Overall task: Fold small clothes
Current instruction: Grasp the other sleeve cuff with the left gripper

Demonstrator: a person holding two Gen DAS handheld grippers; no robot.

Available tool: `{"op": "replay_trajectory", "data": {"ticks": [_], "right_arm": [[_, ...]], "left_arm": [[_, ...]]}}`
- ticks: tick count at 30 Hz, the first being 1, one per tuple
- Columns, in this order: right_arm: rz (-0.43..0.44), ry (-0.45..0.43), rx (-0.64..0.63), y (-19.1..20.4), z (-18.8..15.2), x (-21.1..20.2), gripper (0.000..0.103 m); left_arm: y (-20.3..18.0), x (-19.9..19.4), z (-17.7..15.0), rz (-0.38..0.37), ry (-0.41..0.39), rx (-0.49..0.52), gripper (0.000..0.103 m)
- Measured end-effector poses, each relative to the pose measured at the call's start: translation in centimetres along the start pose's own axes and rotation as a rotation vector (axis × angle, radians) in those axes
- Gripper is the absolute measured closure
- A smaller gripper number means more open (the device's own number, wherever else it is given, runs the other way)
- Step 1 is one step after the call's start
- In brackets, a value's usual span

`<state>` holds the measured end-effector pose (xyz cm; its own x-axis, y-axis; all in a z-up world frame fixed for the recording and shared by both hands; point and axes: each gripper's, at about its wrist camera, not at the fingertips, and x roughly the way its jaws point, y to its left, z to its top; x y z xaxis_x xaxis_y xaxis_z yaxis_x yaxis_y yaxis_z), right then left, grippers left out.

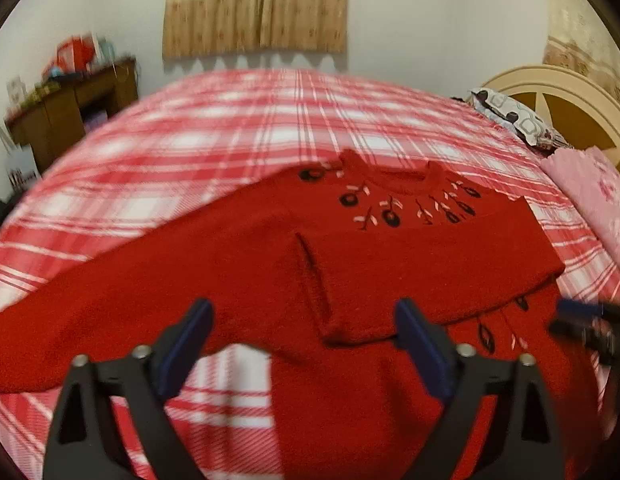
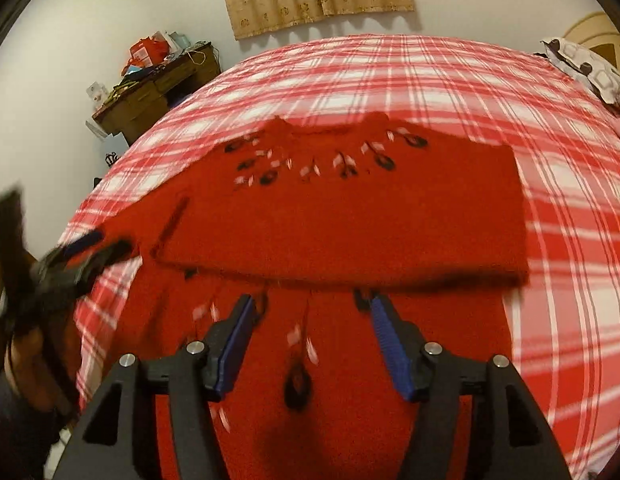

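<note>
A red knitted sweater (image 1: 389, 256) with black and pink stitched flowers around its neck lies flat on the red and white checked bedcover (image 1: 230, 128). One sleeve stretches out to the left (image 1: 110, 320). A folded layer lies across the chest (image 2: 349, 220), and its near edge is just beyond my right fingertips. My left gripper (image 1: 304, 312) hovers open over the sweater near that fold's corner, with nothing between its pads. My right gripper (image 2: 313, 304) is open above the sweater's lower part and grips nothing. In the right wrist view a hand holds the left gripper (image 2: 82, 248).
A cluttered wooden desk (image 2: 158, 92) stands at the back left by the wall. A patterned pillow (image 1: 513, 116), a pink cloth (image 1: 589, 200) and a cream headboard (image 1: 549, 92) are on the right. A tan curtain (image 1: 254, 8) hangs behind the bed.
</note>
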<state>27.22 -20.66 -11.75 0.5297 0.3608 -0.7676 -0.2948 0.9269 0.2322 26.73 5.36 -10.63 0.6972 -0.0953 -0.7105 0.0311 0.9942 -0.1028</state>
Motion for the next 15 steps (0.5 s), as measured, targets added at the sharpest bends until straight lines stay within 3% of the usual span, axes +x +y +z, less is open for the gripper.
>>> {"op": "replay_trajectory", "data": {"ticks": [5,9,11,15], "right_arm": [[0.001,0.001,0.003,-0.5,-3.0,-0.5,0.041],[0.007,0.000,0.017,-1.1,-4.0,-0.3,0.041],[0.007,-0.002,0.018,-1.2,-4.3,-0.1,0.041],[0.009,-0.019,0.013,-1.2,-5.0,-0.1,0.040]], "left_arm": [[-1.4,2.7,0.1,-0.016,0.067,-0.003,0.032],[-2.1,4.5,-0.3,-0.061,0.132,0.018,0.068],[-2.3,4.0,-0.4,-0.061,0.093,0.037,0.090],[-1.5,1.4,0.0,-0.089,0.014,0.033,0.095]]}}
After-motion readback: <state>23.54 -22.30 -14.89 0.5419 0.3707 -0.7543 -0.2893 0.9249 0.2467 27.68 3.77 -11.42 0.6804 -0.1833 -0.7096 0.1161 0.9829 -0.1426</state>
